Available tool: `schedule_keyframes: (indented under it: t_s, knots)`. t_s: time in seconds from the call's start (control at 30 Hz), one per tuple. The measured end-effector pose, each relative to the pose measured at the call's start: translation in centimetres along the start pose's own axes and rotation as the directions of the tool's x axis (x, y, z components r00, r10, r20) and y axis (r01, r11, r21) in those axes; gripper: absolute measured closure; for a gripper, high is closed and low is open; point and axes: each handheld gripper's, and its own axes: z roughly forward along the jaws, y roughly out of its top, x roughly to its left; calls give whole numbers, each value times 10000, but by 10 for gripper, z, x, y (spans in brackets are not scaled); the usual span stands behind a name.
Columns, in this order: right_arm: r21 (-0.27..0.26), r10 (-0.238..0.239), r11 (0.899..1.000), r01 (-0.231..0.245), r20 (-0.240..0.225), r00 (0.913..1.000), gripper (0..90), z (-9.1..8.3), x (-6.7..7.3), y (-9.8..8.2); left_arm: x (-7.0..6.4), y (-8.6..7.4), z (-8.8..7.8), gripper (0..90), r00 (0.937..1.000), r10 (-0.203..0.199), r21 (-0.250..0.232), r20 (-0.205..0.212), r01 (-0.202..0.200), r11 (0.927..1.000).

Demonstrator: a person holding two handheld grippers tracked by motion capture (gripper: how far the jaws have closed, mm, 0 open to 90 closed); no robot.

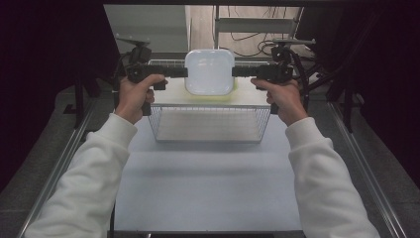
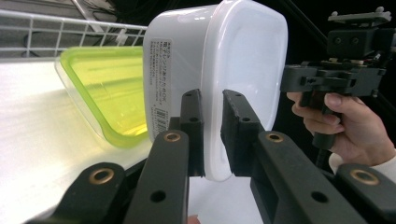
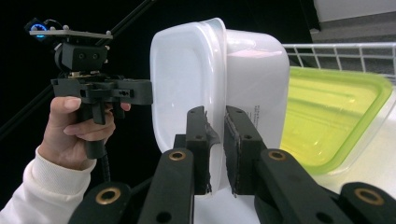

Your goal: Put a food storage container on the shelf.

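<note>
- Clamping the left rim of the white container (image 1: pixel 209 72) with the left tongs (image 1: pixel 184 72), jaws shut tight on the lip (seen plainly in the left gripper view, where the pads (image 2: pixel 191 122) are pinching the rim of the container (image 2: pixel 219 70)).
- Hanging between the two tongs, clear of the tabletop (image 1: pixel 208 188) and above the far part of the wire basket (image 1: pixel 210 124), lid or open face turned up toward the high camera (cannot tell which).
- Sitting just behind and below it, the yellow-green container (image 2: pixel 105 93), lying on the white surface inside the wire frame and apart from the white one.
- Pinching the right rim with the right tongs (image 1: pixel 235 72), jaws likewise closed on the lip (image 3: pixel 212 135).
- Risking a slip: gripping only a thin, smooth plastic edge on each side, so uneven lifting or pulling the hands apart could be peeling the rim out of one pair of pads.
- Risking a tilt too: one hand rising faster than the other could be swinging the container down onto the green one or the basket wire.
- Counting: two tongs, two hands, one white container, one yellow-green container, one wire basket.
</note>
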Motion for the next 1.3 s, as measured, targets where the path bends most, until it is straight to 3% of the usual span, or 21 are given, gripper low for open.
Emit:
schedule_keyframes:
  t_s: [0.17, 0.43, 0.67, 0.83, 0.93, 0.97, 1.03, 1.07, 1.1, 1.13, 1.17, 1.2, 1.23, 1.27, 1.3]
  knots:
    - [4, -9, 10000, 9, 59, 10000, 798, 3, -4, 11, 4, 11, 5, 794, 10000, -3, 49, -80, 4, 10000]
    - [42, 458, 9989, -458, 51, 9989, 797, 12, -25, 21, 17, 23, 17, 795, 9994, -318, 234, -145, 321, 9992]
    - [296, 1063, 9938, -1069, 218, 9941, 792, 20, -44, 27, 32, 29, 28, 799, 9966, -827, 492, 34, 825, 9954]
    - [148, 1653, 9862, -1652, -65, 9862, 792, 22, -53, 29, 41, 32, 31, 799, 9923, -1188, 545, 342, 1168, 9917]
    - [131, 2175, 9760, -2173, -146, 9760, 791, 24, -57, 33, 45, 36, 33, 794, 9877, -1520, 643, 370, 1495, 9867]
    - [131, 2175, 9760, -2173, -146, 9760, 791, 24, -57, 33, 47, 37, 33, 794, 9849, -1683, 693, 405, 1653, 9838]
    - [100, 2605, 9655, -2604, -134, 9654, 789, 26, -61, 35, 51, 42, 35, 792, 9770, -2075, 893, 484, 2027, 9752]
    - [86, 2686, 9632, -2685, -105, 9632, 787, 27, -63, 36, 51, 42, 35, 790, 9770, -2075, 893, 484, 2027, 9752]
    - [86, 2686, 9632, -2685, -105, 9632, 787, 27, -63, 36, 53, 43, 37, 790, 9736, -2227, 898, 508, 2177, 9719]
    - [108, 2823, 9593, -2823, -11, 9593, 782, 29, -65, 38, 57, 45, 38, 787, 9657, -2534, 944, 569, 2475, 9643]
    - [108, 2823, 9593, -2823, -11, 9593, 782, 29, -65, 38, 57, 45, 38, 785, 9657, -2534, 944, 569, 2475, 9643]
    - [121, 2985, 9543, -2986, 100, 9544, 776, 31, -66, 40, 62, 46, 40, 783, 9574, -2810, 972, 663, 2740, 9568]
    - [121, 2985, 9543, -2986, 100, 9544, 776, 31, -66, 40, 62, 46, 40, 780, 9574, -2810, 972, 663, 2740, 9568]
    - [108, 3153, 9489, -3155, 177, 9488, 772, 33, -67, 43, 66, 48, 42, 776, 9510, -3003, 1019, 733, 2924, 9508]
    - [107, 3206, 9471, -3209, 208, 9470, 770, 34, -68, 43, 66, 48, 42, 772, 9510, -3003, 1019, 733, 2924, 9508]
